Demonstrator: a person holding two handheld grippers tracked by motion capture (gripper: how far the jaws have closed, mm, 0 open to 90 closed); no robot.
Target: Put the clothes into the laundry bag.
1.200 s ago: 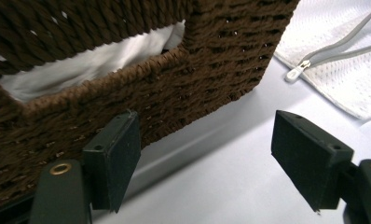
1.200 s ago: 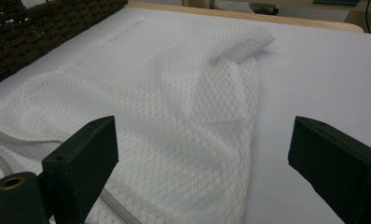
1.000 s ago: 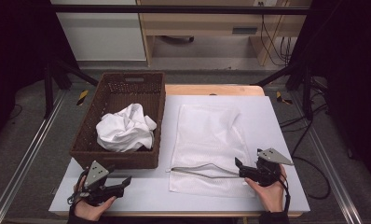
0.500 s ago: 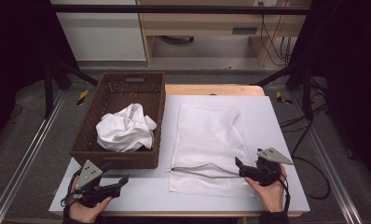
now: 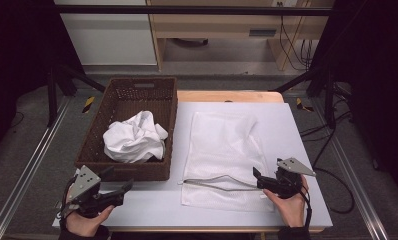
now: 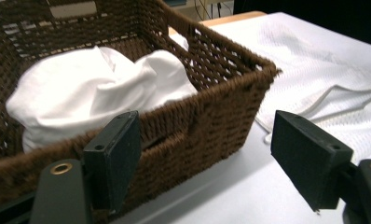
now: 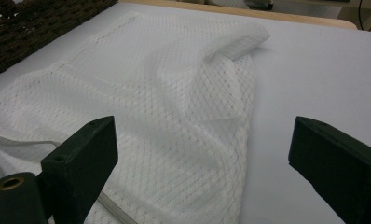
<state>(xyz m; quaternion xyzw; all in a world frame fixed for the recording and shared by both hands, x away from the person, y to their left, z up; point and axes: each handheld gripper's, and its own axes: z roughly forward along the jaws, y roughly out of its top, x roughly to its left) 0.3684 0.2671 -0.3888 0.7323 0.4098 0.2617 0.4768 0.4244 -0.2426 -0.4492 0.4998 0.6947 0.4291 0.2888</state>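
High view is looking down and forward from above the table's (image 5: pixel 297 125) near edge. Left gripper view is sitting close, facing the basket (image 6: pixel 211 116) at 12 o'clock. Right gripper view is hovering low over the mesh bag (image 7: pixel 174 93); both gripper views are sharing that bag.

From my seat I see a white-topped table (image 5: pixel 297 125) with a bare wooden edge (image 5: pixel 232 96) at its far side. Beyond it, grey floor (image 5: pixel 227 80), a white cabinet (image 5: pixel 107 35) and a wooden bench (image 5: pixel 222 30) with cables (image 5: pixel 292 35) hanging. Dark curtains (image 5: pixel 17 50) close both sides; metal rails (image 5: pixel 22 180) flank the table.
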